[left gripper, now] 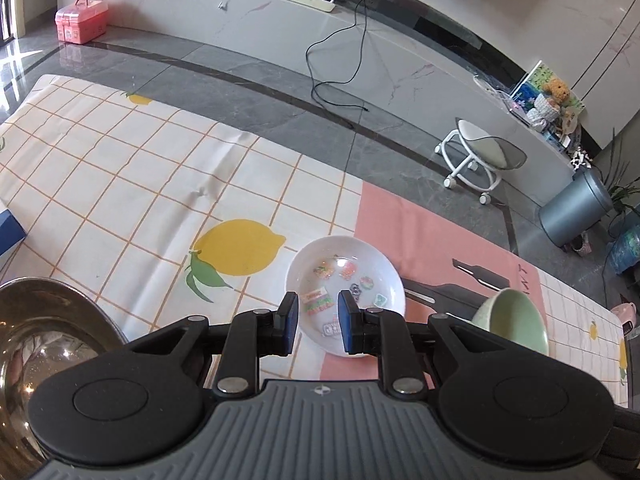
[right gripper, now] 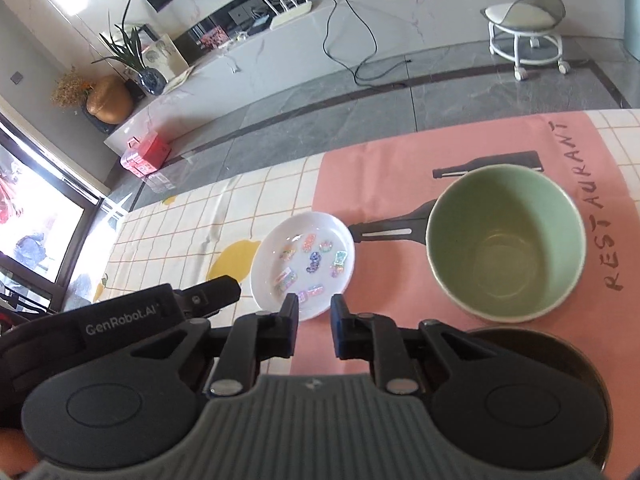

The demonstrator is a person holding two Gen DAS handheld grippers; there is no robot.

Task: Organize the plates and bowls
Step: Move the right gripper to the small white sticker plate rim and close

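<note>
Plate ahead of empty, part-open left gripper and right gripper: rigid, slick, breakable; grip rim.

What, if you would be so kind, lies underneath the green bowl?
The green bowl stands on the pink placemat, over its printed black bottle, whose neck pokes out on the left. The print beneath the base is covered.

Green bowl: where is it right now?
The green bowl stands upright on the pink mat, right of the white plate in the right wrist view; a dark bowl's rim sits just nearer the camera.
</note>
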